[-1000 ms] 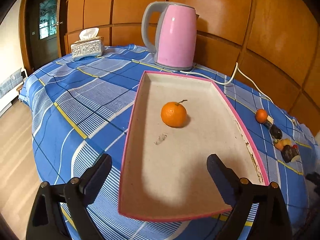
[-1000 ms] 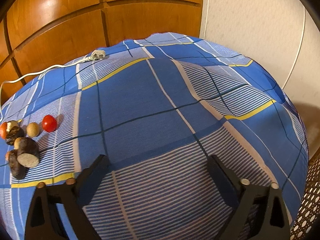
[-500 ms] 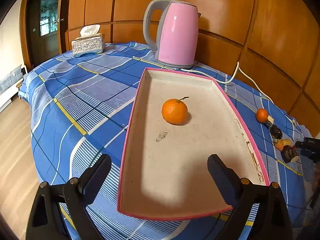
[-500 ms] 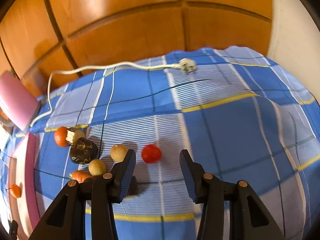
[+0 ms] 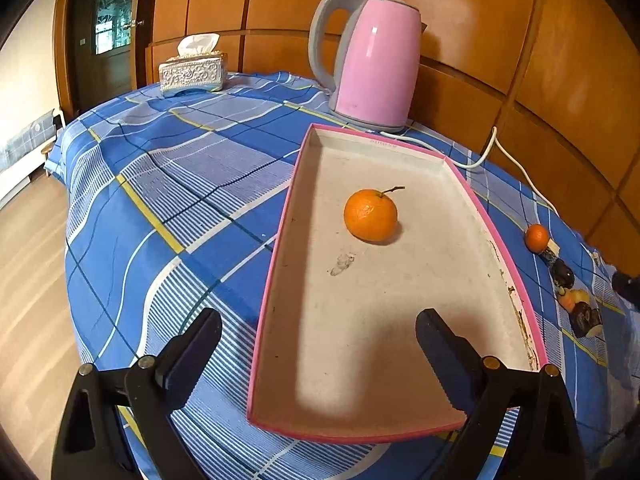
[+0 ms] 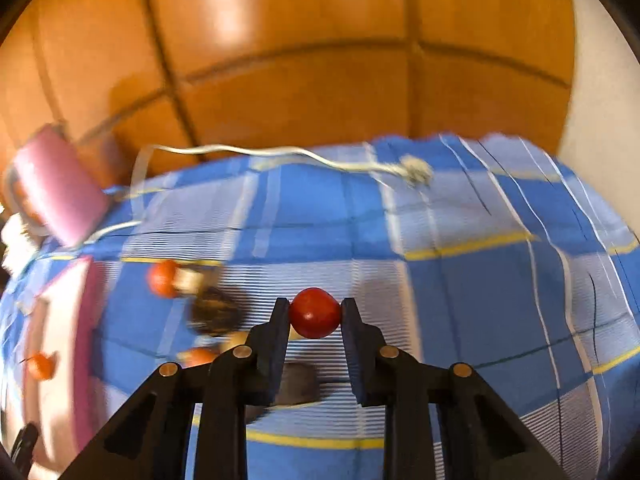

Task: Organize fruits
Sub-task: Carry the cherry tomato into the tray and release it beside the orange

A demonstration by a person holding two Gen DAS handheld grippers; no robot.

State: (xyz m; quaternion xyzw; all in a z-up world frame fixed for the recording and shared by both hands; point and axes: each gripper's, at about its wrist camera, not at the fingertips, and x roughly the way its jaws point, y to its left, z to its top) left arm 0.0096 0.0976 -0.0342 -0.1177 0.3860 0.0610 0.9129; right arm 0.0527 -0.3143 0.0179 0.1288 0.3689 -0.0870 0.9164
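Wood-panel walls behind, wood floor at left, dark door in far corner. Counter under blue plaid cloth with yellow and white stripes.

On counter: 1 pink kettle with grey handle, white cord trailing along cloth to 1 plug. 1 silver tissue box at far end. 1 pink-rimmed tray, pale inside, holding 1 orange with stem near middle.

Loose fruit cluster on cloth just beside tray's right rim: 1 small orange fruit, 2 or 3 dark pieces, some pale ones; blurred in right wrist view, exact count unclear.

Left tongs released, spread wide over tray's near end, nothing between.

Right tongs just been closing, now clenched on 1 small red fruit, pads pressing both sides. Red fruit apparently lifted above cloth, right of cluster, well apart from tray.
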